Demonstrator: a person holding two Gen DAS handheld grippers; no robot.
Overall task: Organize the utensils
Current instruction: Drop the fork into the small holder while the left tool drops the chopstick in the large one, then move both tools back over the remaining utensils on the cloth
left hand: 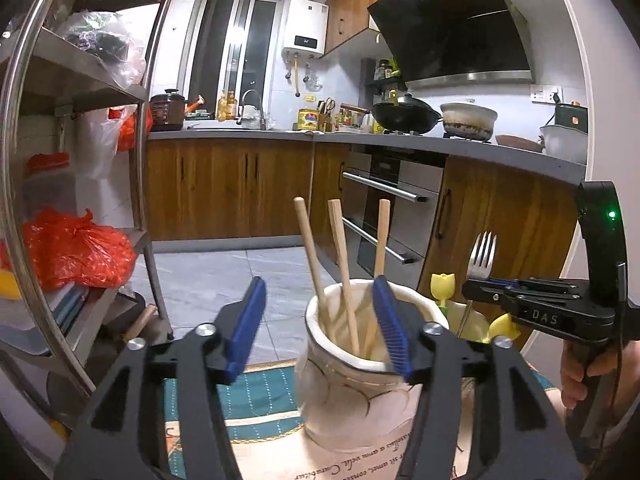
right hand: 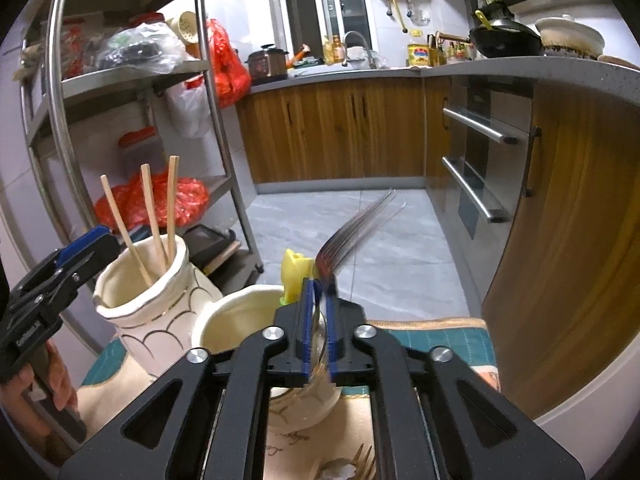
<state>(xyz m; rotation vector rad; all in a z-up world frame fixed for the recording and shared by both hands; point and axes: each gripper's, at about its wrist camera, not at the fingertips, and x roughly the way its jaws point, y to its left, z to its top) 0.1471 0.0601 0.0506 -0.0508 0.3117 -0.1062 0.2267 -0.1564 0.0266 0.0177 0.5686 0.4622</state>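
Left gripper (left hand: 320, 328) spread wide, empty, straddling the near rim of the white jar (left hand: 360, 392), which has three chopsticks (left hand: 340, 264) sorted in. Right of it, the cream jar (right hand: 236, 328) holds a yellow utensil (right hand: 296, 276). Right gripper (right hand: 319, 320) is pinching a fork (right hand: 340, 240), tines up, just over the cream jar; more forks (right hand: 360, 464) wait at the surface's near edge — roughly midway.
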